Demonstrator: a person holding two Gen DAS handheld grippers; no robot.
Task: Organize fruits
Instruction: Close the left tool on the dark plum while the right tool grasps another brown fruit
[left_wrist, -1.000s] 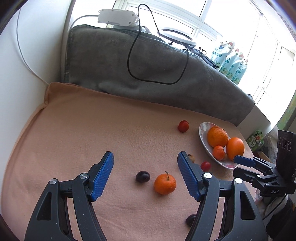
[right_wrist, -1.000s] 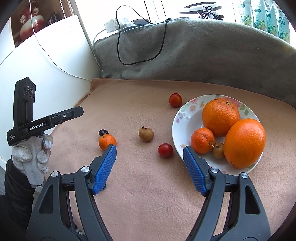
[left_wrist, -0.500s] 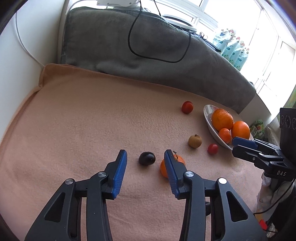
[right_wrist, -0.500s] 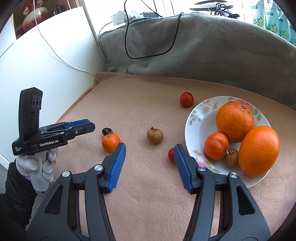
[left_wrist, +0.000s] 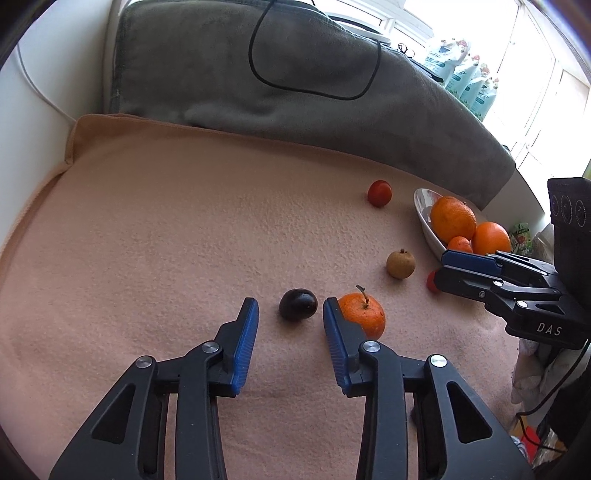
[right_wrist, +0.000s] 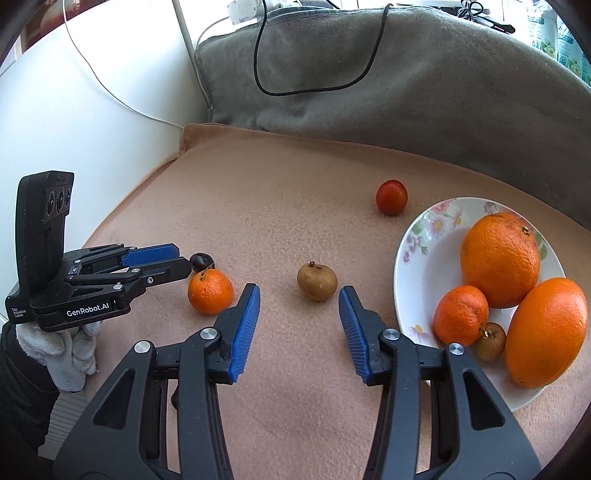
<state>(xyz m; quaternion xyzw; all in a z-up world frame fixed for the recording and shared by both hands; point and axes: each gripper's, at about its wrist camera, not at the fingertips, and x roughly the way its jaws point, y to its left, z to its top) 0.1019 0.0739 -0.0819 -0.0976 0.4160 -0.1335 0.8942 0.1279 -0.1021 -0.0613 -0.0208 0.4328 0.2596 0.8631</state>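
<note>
Lining left gripper (left_wrist: 290, 312), jaws apart, on dark plum (left_wrist: 298, 305) beside mandarin (left_wrist: 362, 315); advance, avoid nudging it. Right gripper (right_wrist: 299, 304) parted near brown fruit (right_wrist: 317, 281); contact unclear.

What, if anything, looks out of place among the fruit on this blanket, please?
Nothing is spilled or damaged. Four fruits lie loose on the peach blanket instead of in the white floral plate: a dark round plum, a small stemmed mandarin, a brown round longan and a red cherry tomato.
</note>
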